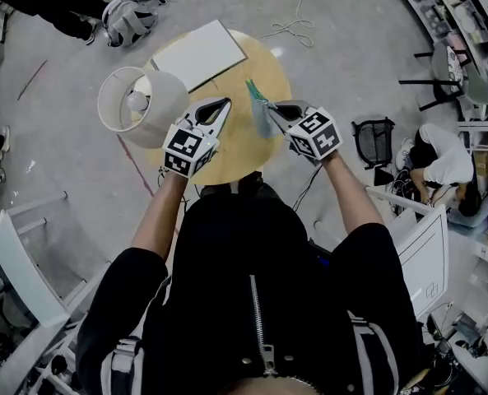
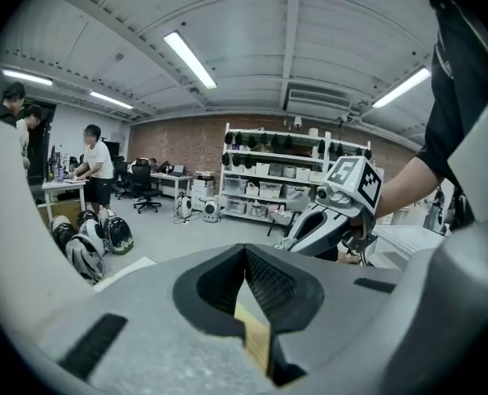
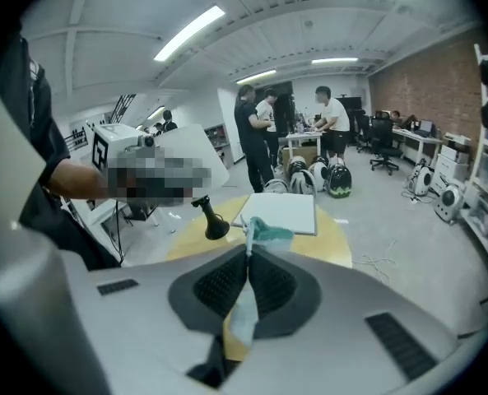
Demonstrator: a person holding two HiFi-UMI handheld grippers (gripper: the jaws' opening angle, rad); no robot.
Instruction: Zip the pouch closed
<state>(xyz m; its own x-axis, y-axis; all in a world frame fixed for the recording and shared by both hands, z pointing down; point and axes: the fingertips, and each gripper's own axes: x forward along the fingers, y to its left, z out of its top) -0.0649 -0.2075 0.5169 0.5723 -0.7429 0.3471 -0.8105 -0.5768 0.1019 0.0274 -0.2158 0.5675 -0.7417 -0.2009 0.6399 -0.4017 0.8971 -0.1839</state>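
Observation:
A teal pouch (image 1: pixel 258 110) hangs edge-on above the round wooden table (image 1: pixel 272 66), with my right gripper (image 1: pixel 274 111) shut on it. In the right gripper view the pouch (image 3: pixel 262 234) sticks up past the closed jaws of that gripper (image 3: pixel 248 255), and more of it shows below the pads. My left gripper (image 1: pixel 221 105) is just left of the pouch, apart from it, with jaws shut. In the left gripper view its pads (image 2: pixel 245 250) meet with nothing between them, and the right gripper (image 2: pixel 336 220) shows beyond.
A table lamp with a white shade (image 1: pixel 141 105) stands at the table's left edge. A white board (image 1: pixel 198 53) lies on the far side of the table. Helmets (image 1: pixel 132 16) and a cable (image 1: pixel 291 30) lie on the floor beyond. A black stool (image 1: pixel 374 141) stands right.

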